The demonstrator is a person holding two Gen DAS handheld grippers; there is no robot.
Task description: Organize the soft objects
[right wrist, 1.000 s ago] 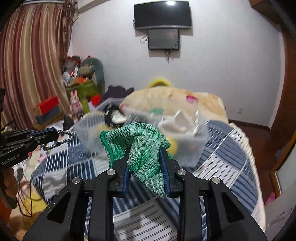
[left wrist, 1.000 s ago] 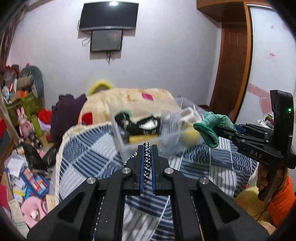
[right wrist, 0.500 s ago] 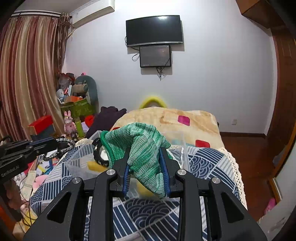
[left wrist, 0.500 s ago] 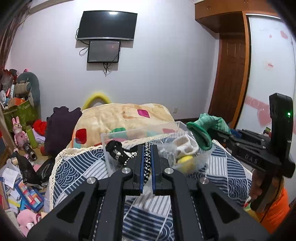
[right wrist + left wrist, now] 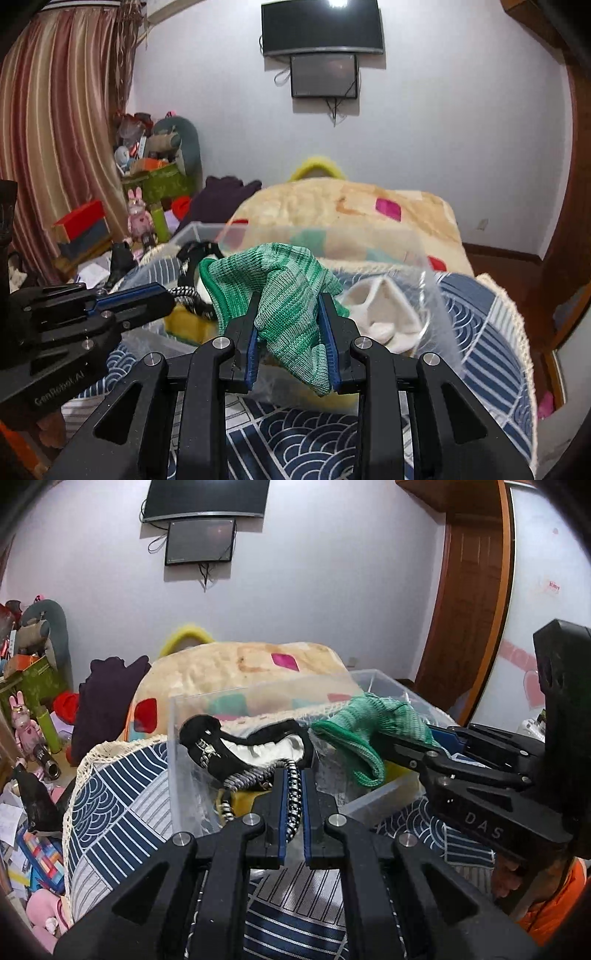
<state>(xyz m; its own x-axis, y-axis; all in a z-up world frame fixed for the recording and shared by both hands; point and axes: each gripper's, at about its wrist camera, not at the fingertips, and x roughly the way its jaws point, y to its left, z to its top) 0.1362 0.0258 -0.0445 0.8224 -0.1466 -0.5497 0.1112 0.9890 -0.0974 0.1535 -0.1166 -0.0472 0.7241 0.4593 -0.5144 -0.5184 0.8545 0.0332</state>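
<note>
— Bedroom walls, a wall-mounted screen (image 5: 320,31) and a bed (image 5: 122,805) under a blue wave-patterned cover: where do the task's things sit?

— A clear plastic bin (image 5: 173,757) rests on the cover near the middle of the bed, in front of a cream blanket (image 5: 369,210) piled toward the bed's far edge. The left tongs (image 5: 294,797) are narrowed onto a black-and-white braided cord (image 5: 294,794), which runs forward to a black and white fabric piece (image 5: 240,744) lying over the bin's contents. The right tongs (image 5: 291,332) are clamped on a green knitted glove (image 5: 284,291), held over the bin.

— What differs from half a second ago?

— Both cameras have come closer to the bin; it fills much more of each view. In the left view the glove now hangs over the bin's right part, lower against the rim than before. Each grasp is unchanged.

— Does one view show what the other misses?

— Yes. The right view shows a white sock-like item (image 5: 384,310) inside the bin's right end and a striped curtain (image 5: 55,129) at the room's left side. The left view shows a wooden door (image 5: 469,602), the person's orange sleeve (image 5: 554,904) behind the right tongs, and clutter on the floor (image 5: 22,834) beside the bed's left edge.
</note>
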